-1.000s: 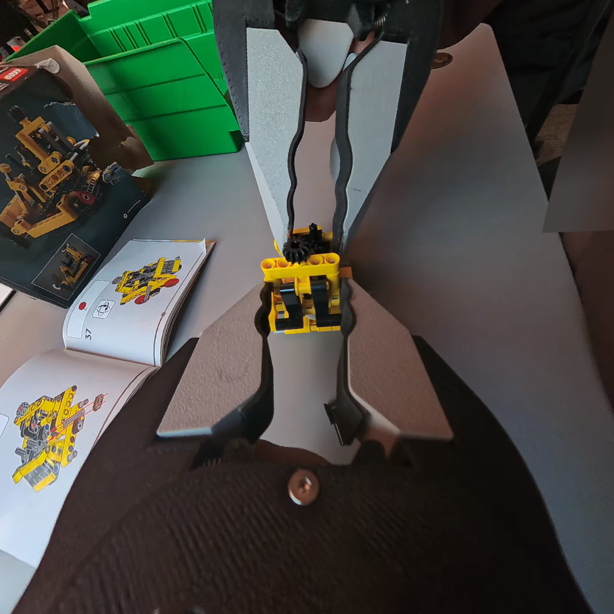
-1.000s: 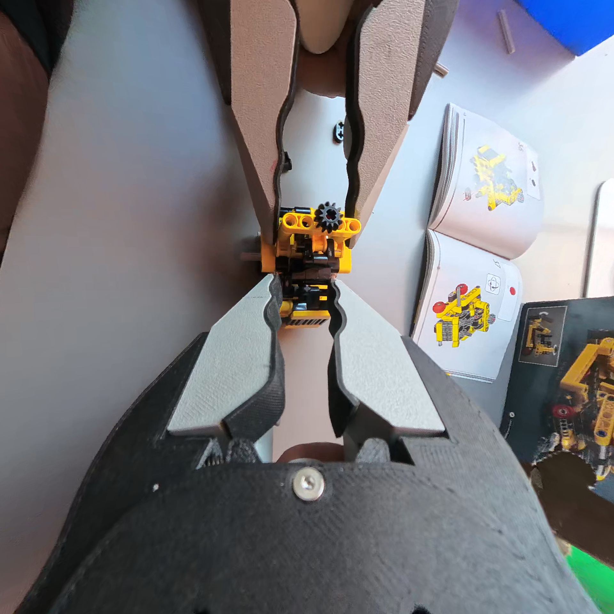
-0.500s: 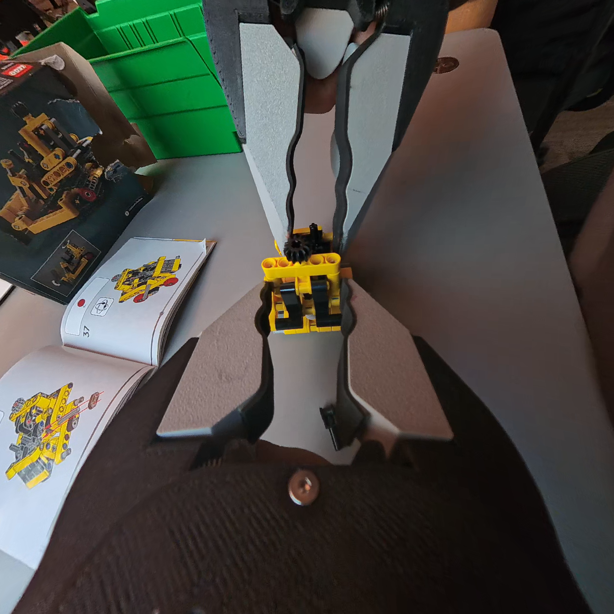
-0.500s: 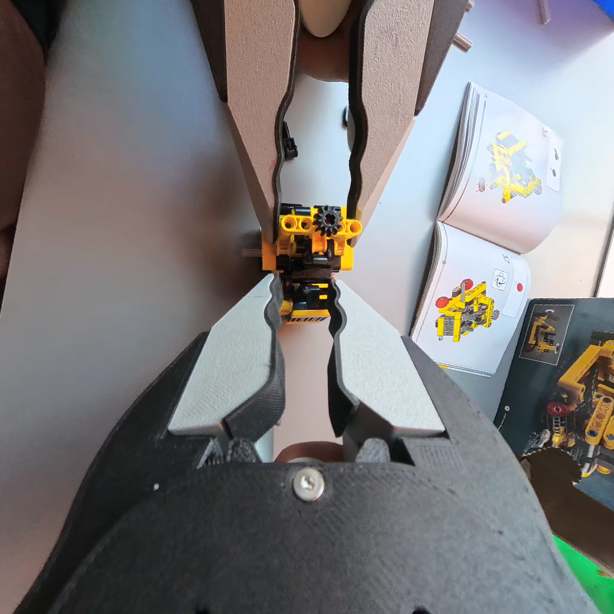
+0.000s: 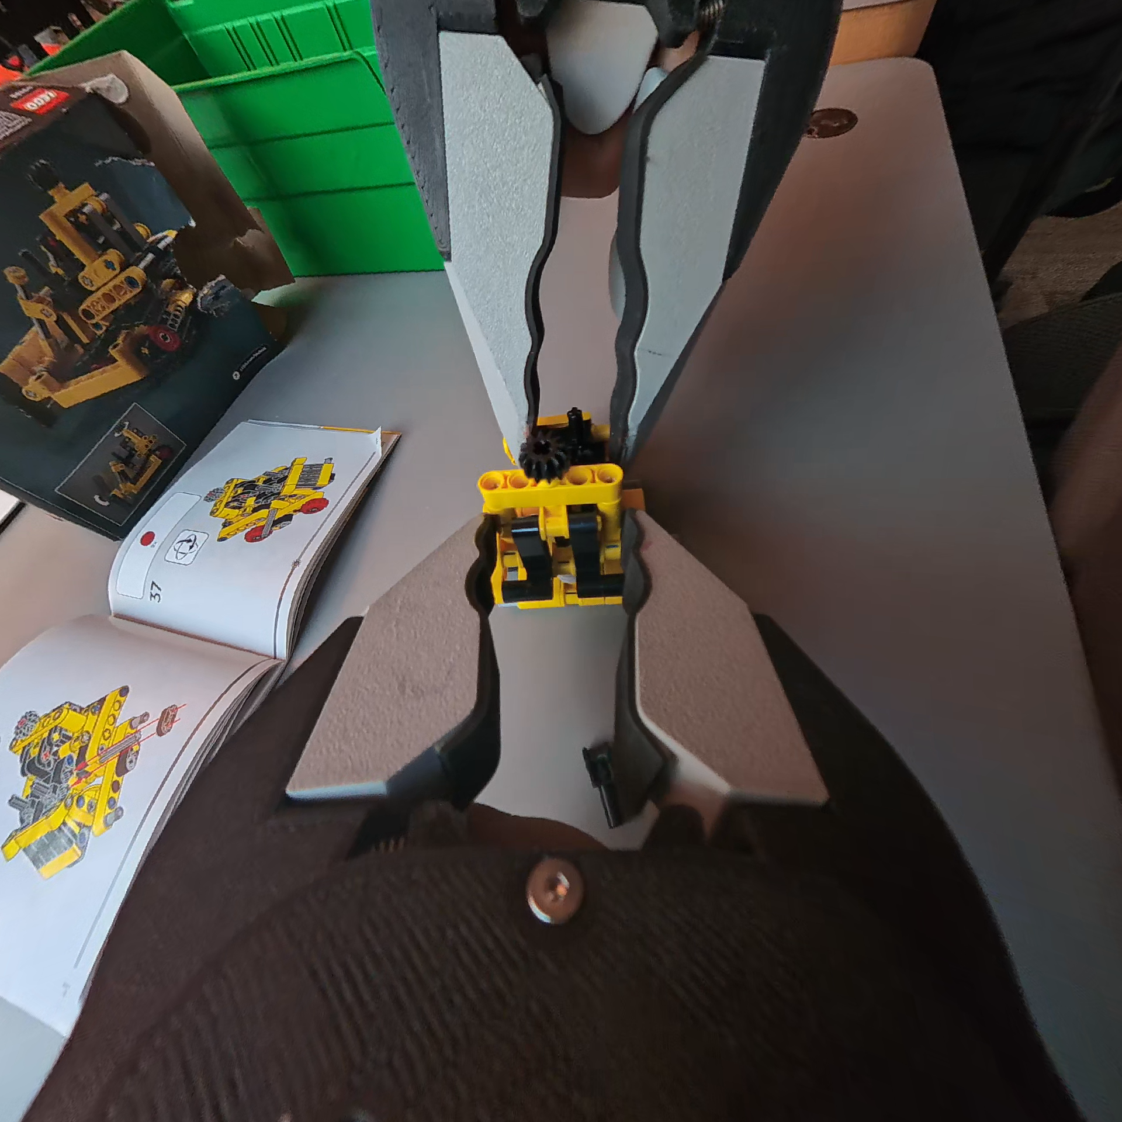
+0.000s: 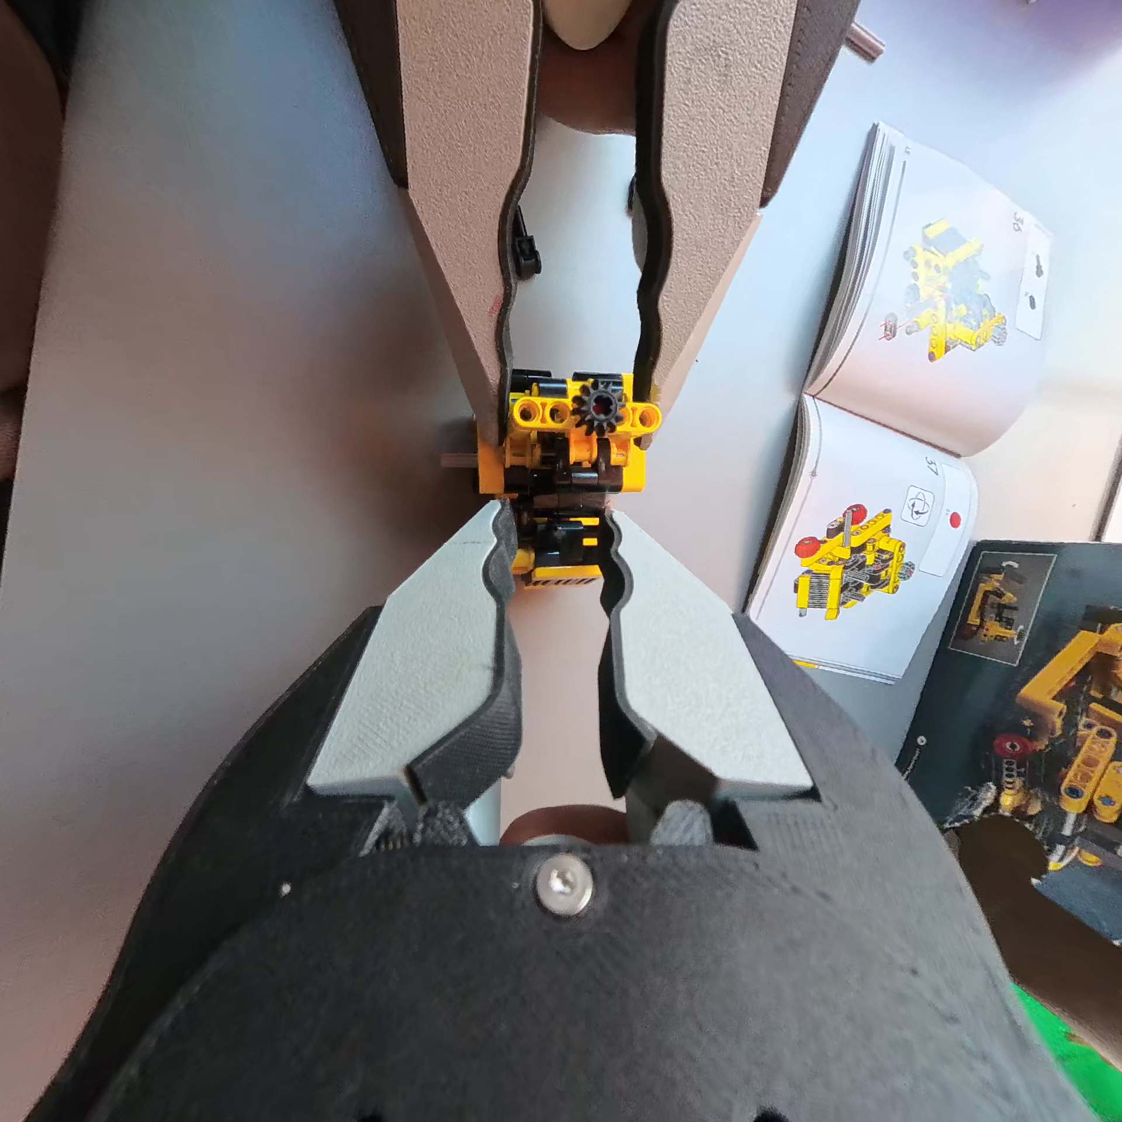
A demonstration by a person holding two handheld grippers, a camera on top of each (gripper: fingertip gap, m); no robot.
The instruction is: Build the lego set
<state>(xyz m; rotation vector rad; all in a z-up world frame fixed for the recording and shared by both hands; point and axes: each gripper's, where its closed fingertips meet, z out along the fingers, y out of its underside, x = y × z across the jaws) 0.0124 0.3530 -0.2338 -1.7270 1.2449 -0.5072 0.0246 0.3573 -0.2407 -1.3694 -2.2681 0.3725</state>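
Lego model (image 5: 558, 540) clamped between left gripper (image 5: 555, 564), right gripper (image 6: 558, 534) (black gear (image 5: 542, 452) on top)

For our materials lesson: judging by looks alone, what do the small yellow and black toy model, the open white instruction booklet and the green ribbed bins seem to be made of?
Small yellow and black toy model: hard moulded plastic, smooth and slightly glossy, with crisp round holes and gear teeth.
Open white instruction booklet: printed paper, matt; thin pages curve and stack at the spine.
Green ribbed bins: probably rigid moulded plastic, uniform colour with a soft sheen on the ribs.
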